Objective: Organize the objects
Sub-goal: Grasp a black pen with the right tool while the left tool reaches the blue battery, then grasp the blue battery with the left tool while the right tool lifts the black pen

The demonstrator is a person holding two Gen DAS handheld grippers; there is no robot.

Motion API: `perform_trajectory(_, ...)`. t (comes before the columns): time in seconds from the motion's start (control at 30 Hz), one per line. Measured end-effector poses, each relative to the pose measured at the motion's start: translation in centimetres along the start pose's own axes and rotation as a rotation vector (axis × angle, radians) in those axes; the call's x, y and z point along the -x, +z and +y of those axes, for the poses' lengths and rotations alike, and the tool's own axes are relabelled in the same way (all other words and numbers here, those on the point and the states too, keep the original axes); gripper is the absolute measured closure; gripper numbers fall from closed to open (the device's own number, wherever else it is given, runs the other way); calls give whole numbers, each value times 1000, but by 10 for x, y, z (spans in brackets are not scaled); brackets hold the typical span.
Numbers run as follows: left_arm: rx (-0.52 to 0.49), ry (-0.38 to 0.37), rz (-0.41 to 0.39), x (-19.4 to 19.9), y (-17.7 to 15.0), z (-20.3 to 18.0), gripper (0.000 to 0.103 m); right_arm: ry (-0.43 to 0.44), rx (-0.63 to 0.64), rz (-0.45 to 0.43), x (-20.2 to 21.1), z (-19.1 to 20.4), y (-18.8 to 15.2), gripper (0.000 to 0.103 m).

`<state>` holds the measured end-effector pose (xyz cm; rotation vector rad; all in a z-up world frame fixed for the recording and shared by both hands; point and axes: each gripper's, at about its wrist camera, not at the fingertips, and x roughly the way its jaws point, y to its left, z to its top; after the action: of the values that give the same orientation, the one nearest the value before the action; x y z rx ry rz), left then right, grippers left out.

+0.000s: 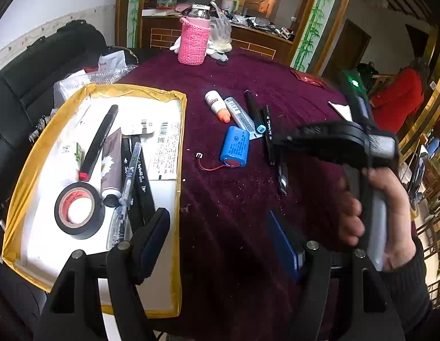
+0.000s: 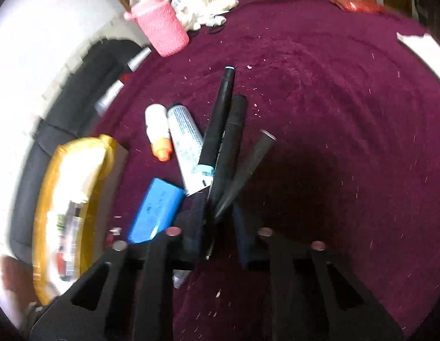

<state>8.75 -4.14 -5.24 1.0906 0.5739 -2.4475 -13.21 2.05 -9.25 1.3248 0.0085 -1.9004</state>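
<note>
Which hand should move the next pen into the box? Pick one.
Right. The right fingers pinch a pen among the loose ones; the left fingers stand open, empty, over the box edge.

Probably home: cloth-covered table point(image 1: 248, 79), sofa point(image 1: 35, 65)

A dark red cloth covers the surface point(image 1: 234, 213). On it lie a yellow-edged tray point(image 1: 180, 170), a blue battery point(image 1: 235, 147), a white bottle point(image 1: 217, 105), a tube point(image 1: 238, 112) and black markers point(image 1: 252, 108). A pink knitted holder point(image 1: 192, 41) stands at the far edge.
</note>
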Motion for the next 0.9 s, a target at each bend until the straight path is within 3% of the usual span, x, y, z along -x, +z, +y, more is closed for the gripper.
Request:
perform_trajectory(0.07,0,-7,11,-4,5,-2,32,16,1,11,8,-7,-2,94)
perform_trajectory(0.23,-8,-11,60,-28,26,-13,32,0,67,63,12,-20,-10,95)
perform_trajectory(0.33,-33,-49,91,-49,45,-22,32,-10,80,33,15,-27,-18,95)
perform_trajectory(0.43,-73,-7,128,-80,64,-28,33,35,49,18,18,-36,-21,95)
perform_trajectory(0.47,-81,42,137,-91,71,-29,33,37,48,12,18,-37,-22,95)
perform_trajectory(0.6,-99,88,133,-109,84,-31,33,16,65,-10,20,-35,-27,95)
perform_trajectory(0.7,-141,92,139,-120,87,-36,33,-21,93,-21,20,-29,-30,95)
perform_trajectory(0.8,-147,87,197,-136,86,-35,33,-38,105,-20,20,-27,-30,95)
perform_trajectory(0.9,-164,86,185,-137,81,-44,34,-25,88,-16,21,-30,-29,95)
